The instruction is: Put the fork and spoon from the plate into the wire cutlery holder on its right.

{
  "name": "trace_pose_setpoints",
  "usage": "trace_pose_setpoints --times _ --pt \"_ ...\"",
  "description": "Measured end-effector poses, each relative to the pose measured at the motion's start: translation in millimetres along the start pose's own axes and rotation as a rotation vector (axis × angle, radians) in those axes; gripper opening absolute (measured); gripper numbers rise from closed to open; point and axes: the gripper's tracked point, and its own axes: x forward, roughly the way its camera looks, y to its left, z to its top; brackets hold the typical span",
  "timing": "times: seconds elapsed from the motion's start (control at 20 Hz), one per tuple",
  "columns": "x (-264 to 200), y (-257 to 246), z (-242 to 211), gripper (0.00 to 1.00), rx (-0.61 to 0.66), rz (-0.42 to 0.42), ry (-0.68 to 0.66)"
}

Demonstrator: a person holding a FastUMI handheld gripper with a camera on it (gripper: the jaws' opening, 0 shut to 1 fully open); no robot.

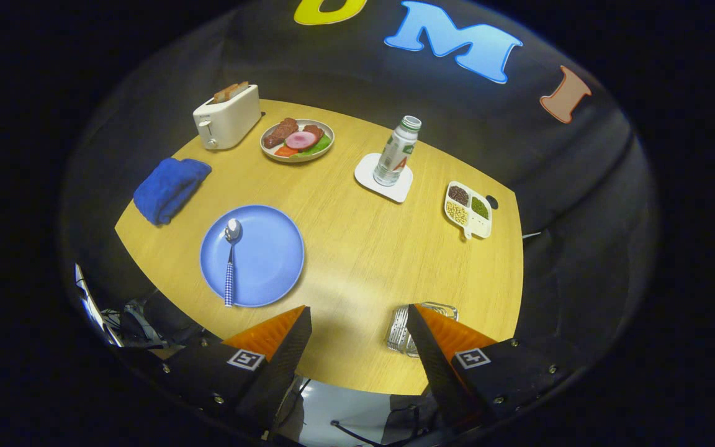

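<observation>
A round blue plate (264,257) lies on the wooden table, ahead and to the left of my fingers. On its left part rests a spoon (231,261) with a checked handle, bowl pointing away from me. A wire cutlery holder (400,329) stands to the plate's right near the table's front edge, partly hidden behind my right finger (438,347). My gripper (357,316) hovers high above the front edge, open, with nothing between the fingers.
A folded blue cloth (170,188) lies left of the plate. At the back stand a white toaster (227,117) and a dish of food (297,139). A bottle (396,152) stands on a white coaster, and a divided tray of beans (468,208) sits to the right.
</observation>
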Motion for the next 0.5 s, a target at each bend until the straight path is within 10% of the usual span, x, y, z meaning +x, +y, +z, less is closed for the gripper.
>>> trace_pose_setpoints --times 0.5 --pt "23.4 101.2 27.2 0.96 -0.059 0.108 -0.025"
